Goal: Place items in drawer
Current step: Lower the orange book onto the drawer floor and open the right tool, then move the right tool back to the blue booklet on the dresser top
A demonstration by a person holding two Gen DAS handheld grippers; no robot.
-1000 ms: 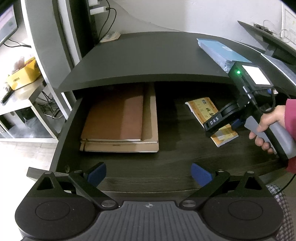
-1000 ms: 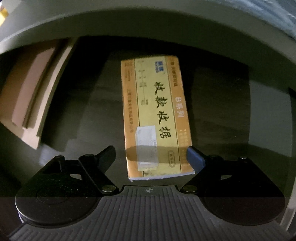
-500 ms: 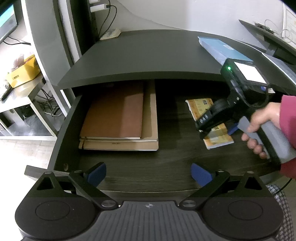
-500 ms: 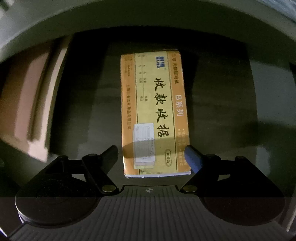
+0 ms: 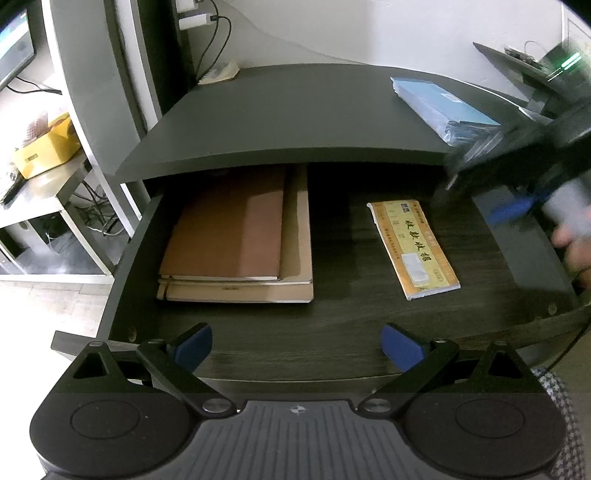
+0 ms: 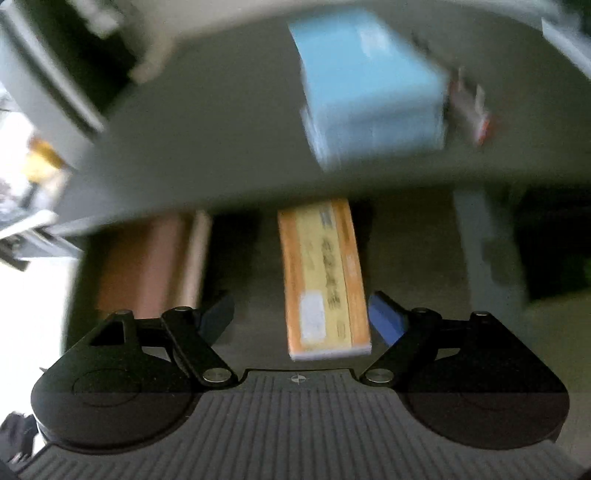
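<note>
The dark drawer (image 5: 343,332) stands pulled out under the desk. A yellow-orange receipt booklet (image 5: 413,248) lies flat on its right side, also in the blurred right wrist view as the booklet (image 6: 323,280). Brown notebooks (image 5: 236,240) are stacked on the left side of the drawer. A blue packet (image 5: 443,103) rests on the desk top at the right, seen as the blue packet (image 6: 369,96). My left gripper (image 5: 297,345) hangs open over the drawer's front edge, holding nothing. My right gripper (image 6: 301,319) is open and raised clear of the booklet; it shows blurred at the right edge of the left wrist view.
The dark desk top (image 5: 295,122) overhangs the back of the drawer. A yellow box (image 5: 44,153) sits on a low side table at the left. Cables and a charger (image 5: 195,20) hang behind the desk. A person's hand (image 5: 572,243) holds the right gripper's handle.
My right gripper has drawn back up and to the right, away from the booklet, which now lies free in the drawer. My left gripper has stayed in place.
</note>
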